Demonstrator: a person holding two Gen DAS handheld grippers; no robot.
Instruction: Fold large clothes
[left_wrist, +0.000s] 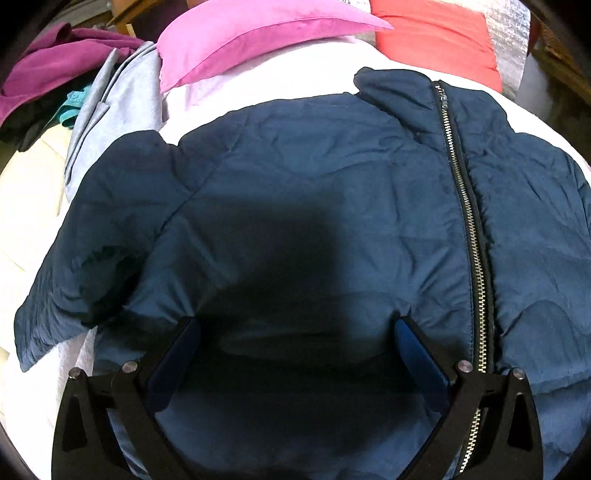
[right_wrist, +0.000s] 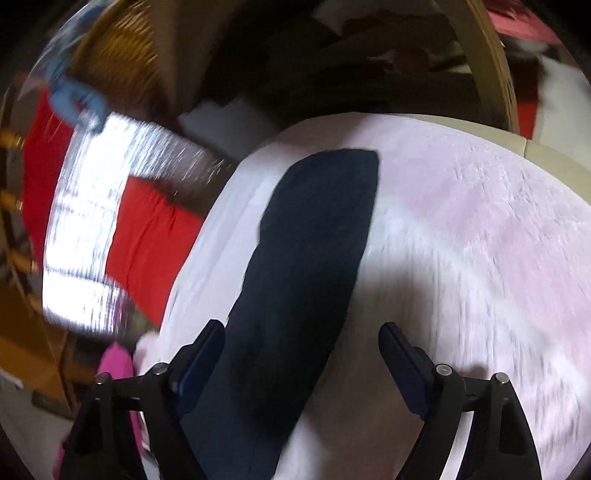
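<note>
Our left gripper (left_wrist: 295, 332) and right gripper (right_wrist: 301, 339) both stand apart, pinching nothing. The navy quilted jacket (left_wrist: 332, 192) lies flat on the white textured bedspread (right_wrist: 461, 229), zipper (left_wrist: 469, 236) running away from us toward its collar. Its sleeve (right_wrist: 314, 258) stretches lengthwise, with bare bedspread right of it.

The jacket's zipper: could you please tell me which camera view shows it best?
The left wrist view: the zipper runs sharp and closed down the navy jacket. The blurred right wrist view shows only a dark sleeve, no zipper.

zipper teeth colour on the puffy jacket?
Silver metal zipper teeth on black tape, against the navy-blue puffy jacket. Clearest in left wrist view.
</note>
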